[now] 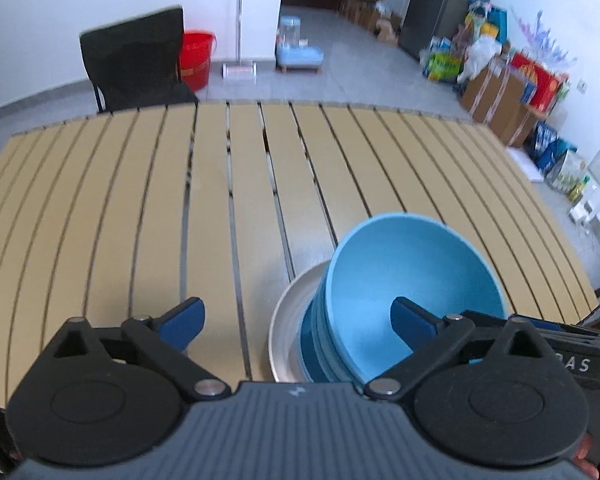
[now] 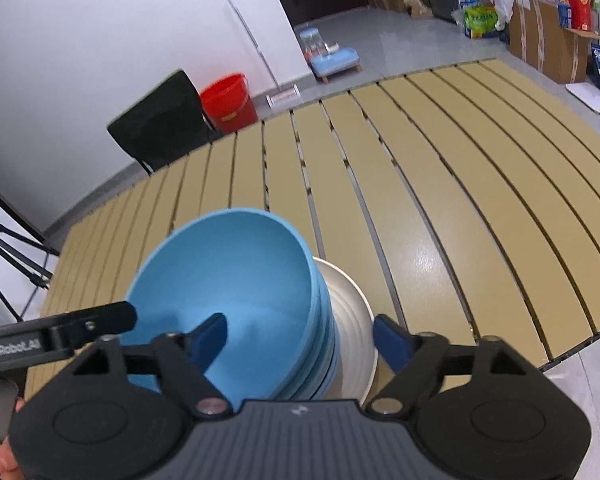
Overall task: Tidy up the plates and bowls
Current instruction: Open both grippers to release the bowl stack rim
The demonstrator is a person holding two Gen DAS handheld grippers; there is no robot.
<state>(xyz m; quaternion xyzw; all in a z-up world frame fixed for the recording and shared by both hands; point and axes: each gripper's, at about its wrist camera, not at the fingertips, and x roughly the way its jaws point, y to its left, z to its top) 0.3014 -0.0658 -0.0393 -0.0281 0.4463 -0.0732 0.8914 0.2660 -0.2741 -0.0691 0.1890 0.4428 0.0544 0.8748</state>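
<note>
A stack of light blue bowls (image 1: 412, 264) (image 2: 228, 272) stands on a stack of pale plates (image 1: 288, 312) (image 2: 348, 300) near the front edge of the slatted wooden table (image 1: 140, 200) (image 2: 460, 200). My left gripper (image 1: 298, 320) is open above the stack's left side. One blue pad hangs over the top bowl's hollow and the other over bare table. My right gripper (image 2: 300, 338) is open too, with its left pad over the bowl's hollow and its right pad over the plates. Neither gripper holds anything. Each gripper's finger shows at the edge of the other's view.
A black chair (image 1: 136, 60) (image 2: 164, 120) stands behind the table's far edge, with a red bucket (image 1: 196, 56) (image 2: 228, 100) beside it. Cardboard boxes and bags (image 1: 500, 96) line the right wall. Tripod legs (image 2: 4, 248) stand off the table's left end.
</note>
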